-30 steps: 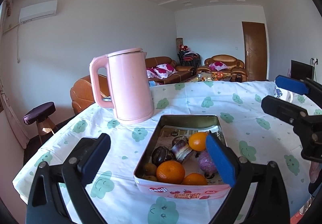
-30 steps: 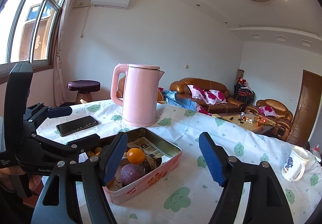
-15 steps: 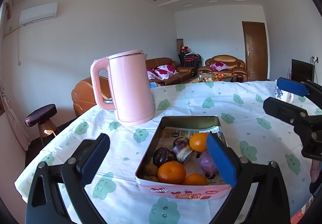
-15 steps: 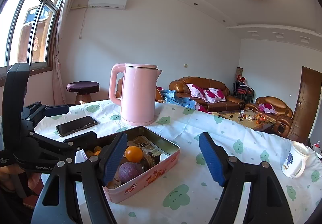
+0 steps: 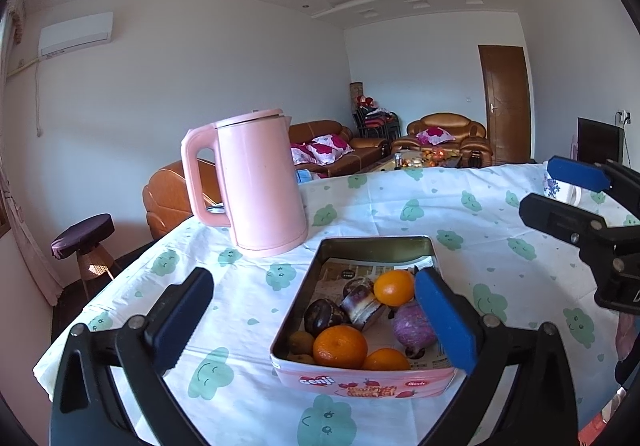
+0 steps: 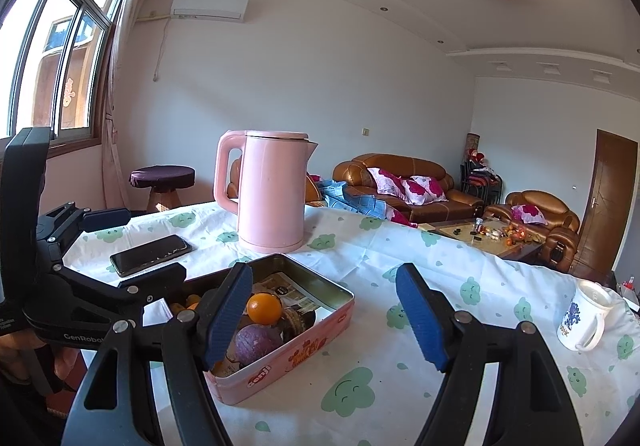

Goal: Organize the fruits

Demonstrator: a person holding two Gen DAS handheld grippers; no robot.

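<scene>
- Left tongs (image 5: 314, 320) and right tongs (image 6: 324, 316): both released, gripping nothing.
- Fruit tin (image 5: 362, 380) sits on the table (image 5: 400, 213), at 6 o'clock from the kettle (image 5: 256, 181).
- Risk: oranges (image 5: 340, 346) are round; an off-centre pinch could let one roll out.
- Risk: a low approach may knock the tin's rim.

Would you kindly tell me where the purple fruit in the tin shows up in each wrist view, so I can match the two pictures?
Left wrist view: the purple fruit sits low and right of centre, at the tin's right side, beside the blue right finger pad.
Right wrist view: the purple fruit lies lower left, just right of the blue left finger pad.
Shared landmark: the pink kettle behind the tin.
</scene>
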